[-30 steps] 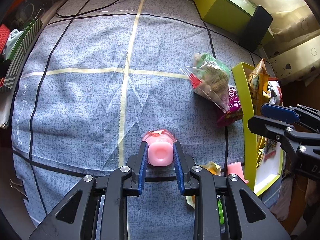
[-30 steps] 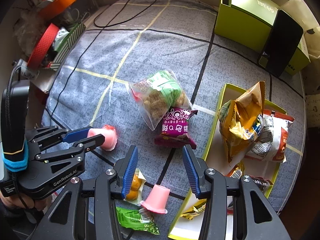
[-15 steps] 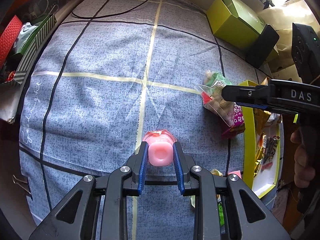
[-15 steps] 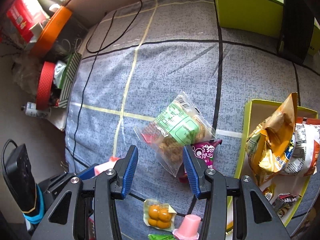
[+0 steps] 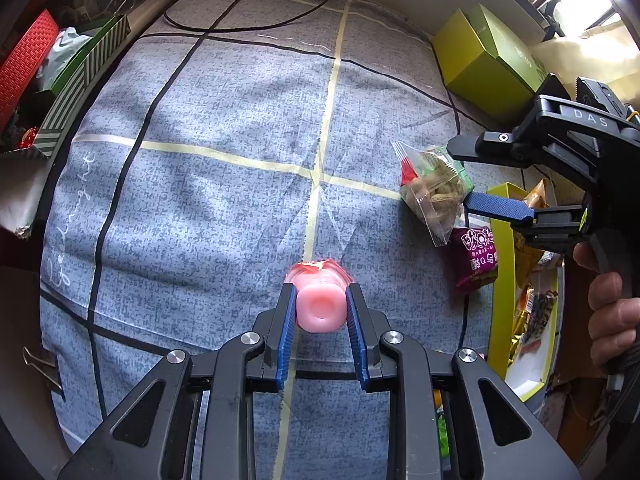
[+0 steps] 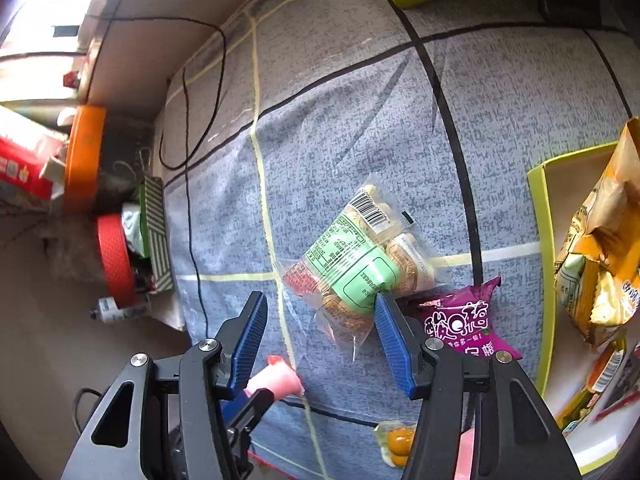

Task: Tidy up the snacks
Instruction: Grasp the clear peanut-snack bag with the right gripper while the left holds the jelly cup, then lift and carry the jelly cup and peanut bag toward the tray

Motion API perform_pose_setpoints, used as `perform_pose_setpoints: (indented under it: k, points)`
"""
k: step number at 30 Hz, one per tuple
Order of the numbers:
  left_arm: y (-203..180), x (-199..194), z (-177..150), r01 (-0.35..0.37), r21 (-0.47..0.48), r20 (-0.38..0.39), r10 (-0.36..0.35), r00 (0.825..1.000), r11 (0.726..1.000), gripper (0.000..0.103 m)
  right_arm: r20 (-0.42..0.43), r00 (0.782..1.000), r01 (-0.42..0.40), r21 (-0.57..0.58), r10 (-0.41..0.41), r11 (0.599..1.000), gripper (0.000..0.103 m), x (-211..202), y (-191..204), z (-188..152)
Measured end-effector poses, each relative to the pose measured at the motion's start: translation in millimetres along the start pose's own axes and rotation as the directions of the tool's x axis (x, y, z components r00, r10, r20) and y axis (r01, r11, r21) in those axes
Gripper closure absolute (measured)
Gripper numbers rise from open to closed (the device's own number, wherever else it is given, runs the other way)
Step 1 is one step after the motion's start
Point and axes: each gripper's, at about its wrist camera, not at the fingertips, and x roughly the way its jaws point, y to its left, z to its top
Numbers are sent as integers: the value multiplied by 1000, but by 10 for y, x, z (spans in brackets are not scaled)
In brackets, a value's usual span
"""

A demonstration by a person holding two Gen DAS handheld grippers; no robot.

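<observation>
Pink jelly cup (image 5: 320, 311) sits clamped in the left gripper (image 5: 320, 312), while the right gripper (image 6: 318, 334) fingers are opening wide over the clear biscuit bag (image 6: 360, 264).

blk cable (image 5: 248, 26) | red box (image 5: 22, 60) | striped box (image 5: 84, 84) | binder clip (image 5: 40, 366)

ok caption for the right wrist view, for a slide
Right tool opening over a clear bag of biscuits with a green label on the grey grid-lined cloth, not yet gripping it.

Bright daylight, fisheye-warped edges, soft shadows
</observation>
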Motion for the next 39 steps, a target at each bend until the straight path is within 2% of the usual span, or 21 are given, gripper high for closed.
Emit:
perform_pose_setpoints:
  k: [6,12,14,17,21,25,29,31,35,37,39]
  points:
    - [61,-21,32,9,-11,3,-9,1000,1000,77,8,999,-42,146,41,988,46,-68,-130,5]
    - [102,-2,65,9,-18,1,-9,1000,1000,77,23,1000,-3,208,-2,978,43,24,-163,119]
    - [120,-5,68,7,-19,-1,-7,1000,1000,77,3,999,48,178,-50,983,42,138,-132,157]
    - [143,-2,72,3,-22,-1,-3,1000,1000,77,-31,998,63,139,-59,988,37,289,-93,149]
    - [168,22,56,5,-26,-9,-5,1000,1000,77,-88,986,137,-48,-141,989,37,452,95,87]
    - [170,60,27,12,-25,-21,-13,1000,1000,77,-81,959,244,-256,-272,935,39,548,235,-7]
    - [164,120,6,16,-23,-35,-17,999,1000,77,6,954,277,-401,-300,873,41,516,387,-70]
    - [164,142,11,18,-23,-39,-19,999,1000,77,16,958,265,-433,-287,862,41,528,463,-41]
    - [174,154,27,18,-25,-39,-19,999,1000,77,4,965,236,-447,-261,863,41,585,519,28]
    - [175,159,39,17,-23,-40,-18,999,1000,77,-6,959,251,-450,-284,857,49,651,492,35]
    - [175,154,34,17,-23,-37,-18,999,1000,77,3,962,247,-439,-273,864,57,630,464,19]
